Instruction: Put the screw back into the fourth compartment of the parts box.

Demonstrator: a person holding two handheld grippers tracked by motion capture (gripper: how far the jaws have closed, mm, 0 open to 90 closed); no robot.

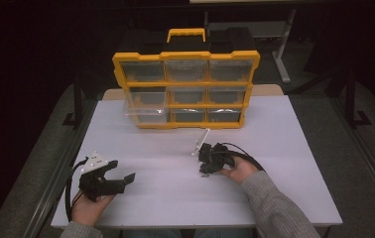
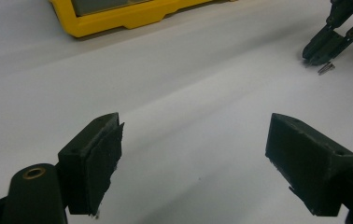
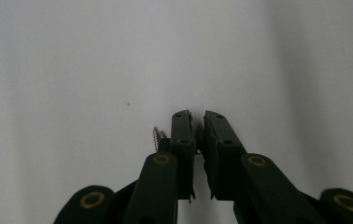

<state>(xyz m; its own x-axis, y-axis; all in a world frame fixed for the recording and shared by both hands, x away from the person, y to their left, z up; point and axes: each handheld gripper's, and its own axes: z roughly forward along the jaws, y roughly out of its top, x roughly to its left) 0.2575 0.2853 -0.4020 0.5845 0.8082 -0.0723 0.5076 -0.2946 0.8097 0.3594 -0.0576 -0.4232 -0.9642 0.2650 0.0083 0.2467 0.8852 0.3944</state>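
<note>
L gripper (image 1: pixel 126 171) low on the white tabletop (image 1: pixel 175 198), near the person's side, left hand (image 1: pixel 89 208) under it. Jaws spread wide, nothing btwn them; in left gripper view (image 2: pixel 193 154) just bare white surface in the gap.

R gripper (image 1: pixel 204 166) well off to the right of it, right hand (image 1: pixel 237 171) + grey knit sleeve (image 1: pixel 275 208) behind. Jaws nearly together, only a thin slit left in right gripper view (image 3: pixel 198 128). Can't tell if anything's pinched in that slit. Tips pointing down at the table.

Small metal screw (image 3: pixel 156 138) lies on the table just beside R gripper's left jaw, outside it, threaded part visible. Same screw (image 2: pixel 326 68) seen from left gripper view just beside the R tips (image 2: pixel 312 51), far ahead-right of the L jaws.

Yellow plastic organiser case w/ clear compartment drawers (image 1: pixel 185 89) stands upright beyond both grippers, handle up. One clear drawer (image 1: pixel 146 110) at its lower left sticks out. Case corner (image 2: pixel 118 16) shows ahead-left of L jaws.

Thin clear plastic strip (image 1: pixel 201 140) just beyond R gripper, btwn it and the case, tilted.
</note>
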